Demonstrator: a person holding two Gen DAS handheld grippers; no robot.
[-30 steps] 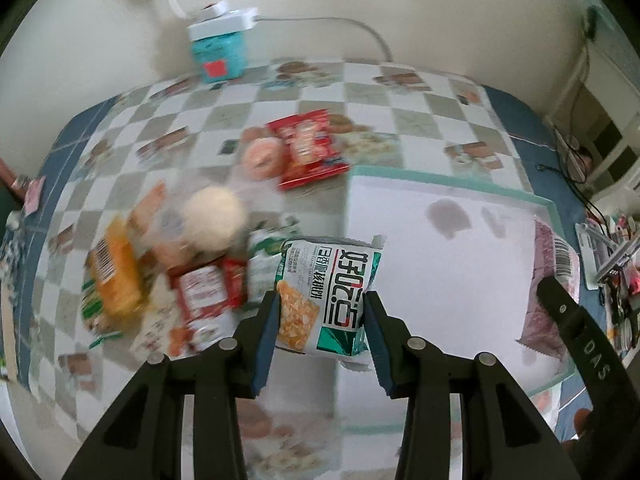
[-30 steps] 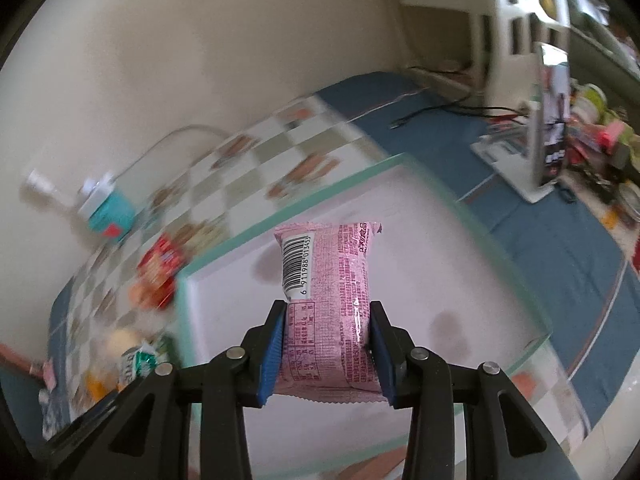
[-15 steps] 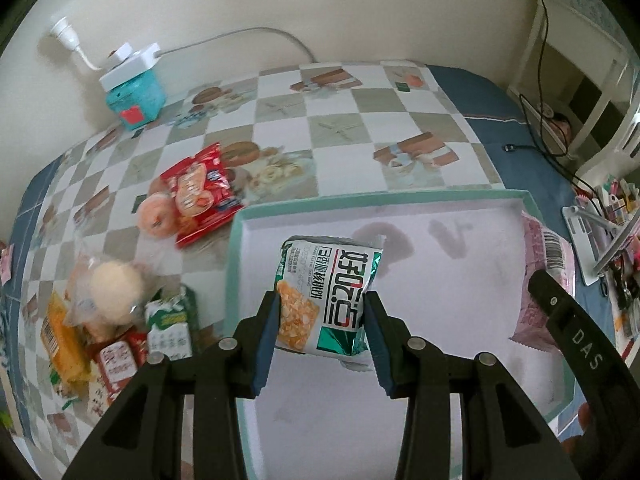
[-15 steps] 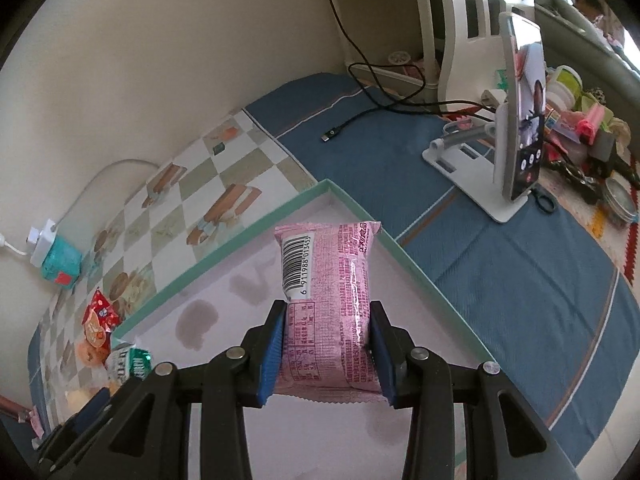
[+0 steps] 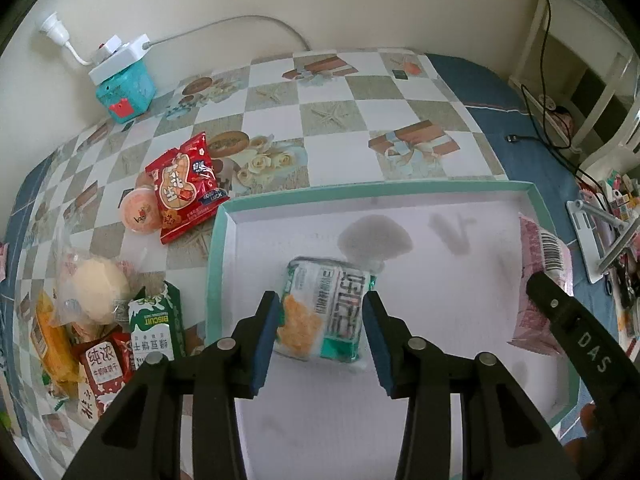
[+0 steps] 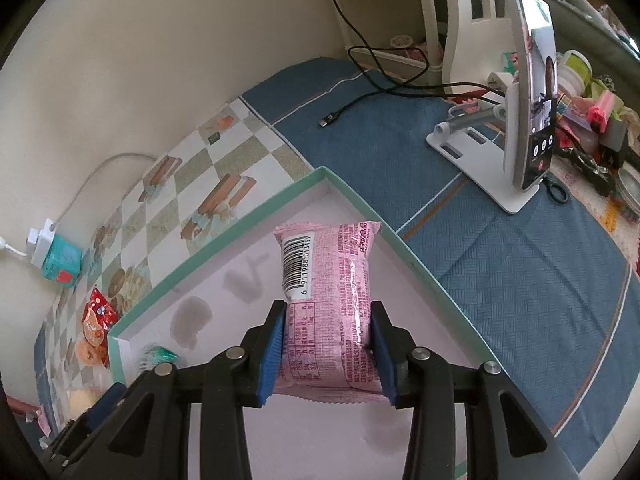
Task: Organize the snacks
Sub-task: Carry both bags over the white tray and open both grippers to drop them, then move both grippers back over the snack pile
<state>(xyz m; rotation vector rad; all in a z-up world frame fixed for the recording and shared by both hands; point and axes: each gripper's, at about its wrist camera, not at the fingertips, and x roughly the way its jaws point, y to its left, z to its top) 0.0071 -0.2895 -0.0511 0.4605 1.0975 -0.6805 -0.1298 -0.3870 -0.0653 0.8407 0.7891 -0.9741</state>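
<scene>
My left gripper (image 5: 320,340) is open over the white tray with a teal rim (image 5: 400,190). A green-and-white cracker packet (image 5: 326,314) sits between its spread pads, blurred, dropping free onto the tray floor. My right gripper (image 6: 328,352) is shut on a pink snack packet (image 6: 330,292) with a barcode, held above the tray's (image 6: 360,204) far right corner. The pink packet also shows at the right in the left wrist view (image 5: 540,276), behind the right gripper's finger.
Loose snacks lie left of the tray: a red peanut bag (image 5: 184,188), a round peach packet (image 5: 140,212), a bun in clear wrap (image 5: 100,284), a green biscuit pack (image 5: 154,332), red and orange packets. A teal box with a power strip (image 5: 124,84) stands by the wall. A phone on a stand (image 6: 532,120) stands right.
My left gripper has opened and let go of the cracker packet, which is dropping into the tray. My right gripper has carried the pink packet toward the tray's right corner.
</scene>
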